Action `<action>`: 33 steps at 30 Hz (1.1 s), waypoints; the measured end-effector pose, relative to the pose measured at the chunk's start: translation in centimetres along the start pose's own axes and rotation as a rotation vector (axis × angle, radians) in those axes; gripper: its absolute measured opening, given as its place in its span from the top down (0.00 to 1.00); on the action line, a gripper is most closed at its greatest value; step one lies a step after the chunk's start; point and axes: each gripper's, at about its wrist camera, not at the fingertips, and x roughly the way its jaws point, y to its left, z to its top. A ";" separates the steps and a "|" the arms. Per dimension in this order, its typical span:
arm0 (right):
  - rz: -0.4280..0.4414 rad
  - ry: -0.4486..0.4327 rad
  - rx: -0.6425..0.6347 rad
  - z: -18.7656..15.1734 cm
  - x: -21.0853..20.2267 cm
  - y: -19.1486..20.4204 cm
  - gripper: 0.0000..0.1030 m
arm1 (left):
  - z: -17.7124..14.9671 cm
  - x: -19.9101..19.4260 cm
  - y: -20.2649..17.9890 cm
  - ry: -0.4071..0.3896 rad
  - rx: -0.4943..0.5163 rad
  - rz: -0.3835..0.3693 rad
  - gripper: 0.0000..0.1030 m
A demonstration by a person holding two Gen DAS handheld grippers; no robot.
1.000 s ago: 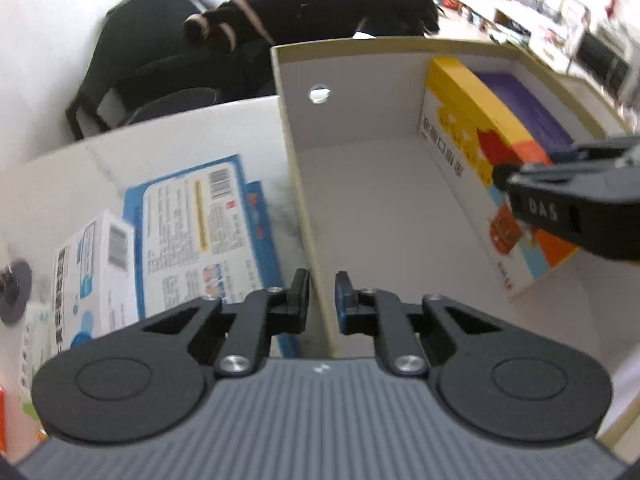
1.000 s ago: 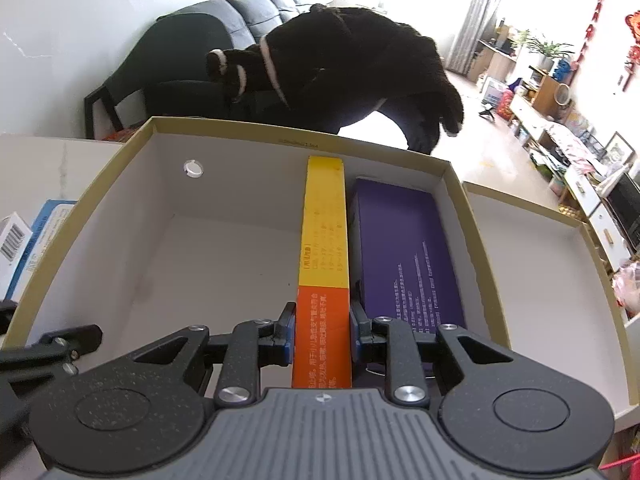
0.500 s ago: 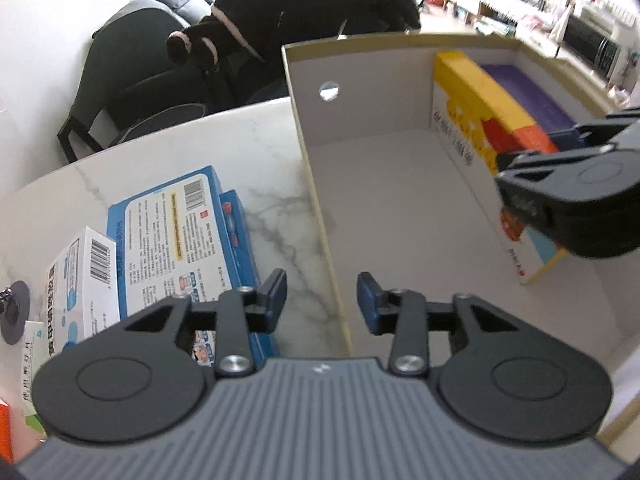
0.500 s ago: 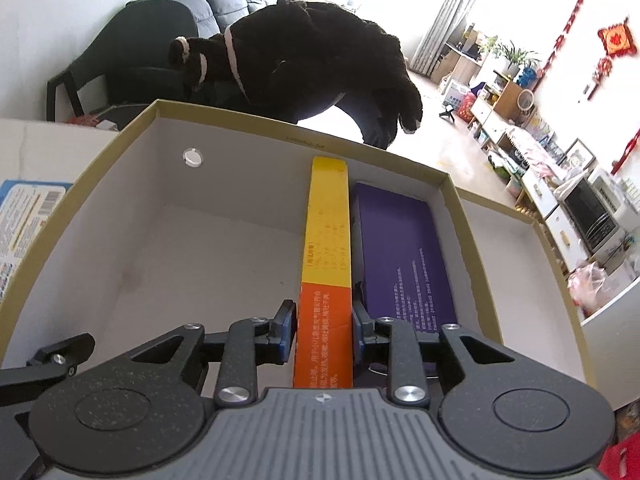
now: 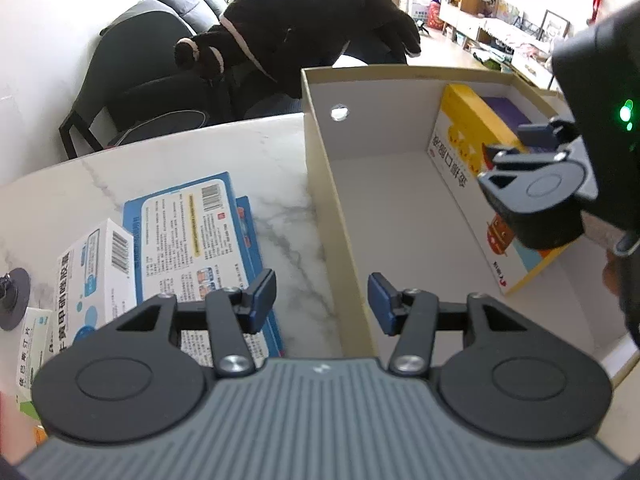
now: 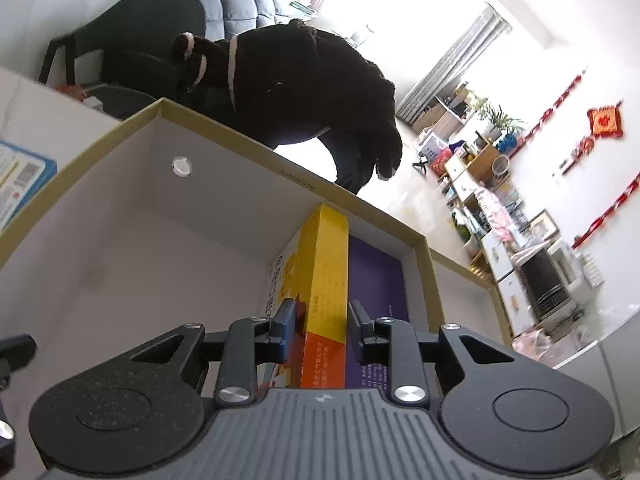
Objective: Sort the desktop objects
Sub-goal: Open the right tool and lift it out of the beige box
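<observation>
Yellow-and-orange cardboard, a long medicine carton [image 6: 326, 280], stands on its edge inside the large open tan cardboard box with white inner walls [image 6: 120, 216]; a flat purple box [image 6: 376, 276] lies just beside it on the side away from the box's open floor; the right gripper [image 6: 320, 326] has its jaws spread to either side of the carton's orange end, with a gap showing on each side, so they do not pinch it; the left gripper [image 5: 322, 298] hangs above the near wall of the box with its jaws spread wide and nothing between them; on the white marble counter [image 5: 276, 184], left of the box, lie a flat blue-and-white carton with a barcode [image 5: 192, 232], a smaller white-and-blue carton [image 5: 94, 276] and a pale green packet [image 5: 34, 344].
</observation>
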 end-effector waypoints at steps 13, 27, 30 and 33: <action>0.199 -0.136 0.244 -1.0 -4.0 -4.9 0.19 | -1.0 -5.4 4.3 -0.086 -0.106 -0.081 0.04; 0.454 -0.273 0.435 -4.1 -9.5 -8.1 0.00 | -4.2 -6.5 10.0 -0.084 -0.157 0.082 0.00; 0.508 -0.266 0.458 -4.8 -9.9 -8.1 0.00 | -5.0 -5.0 10.4 -0.055 -0.147 0.136 0.00; 0.540 -0.266 0.481 -5.4 -10.3 -8.0 0.00 | -5.7 -3.7 11.1 -0.037 -0.140 0.199 0.00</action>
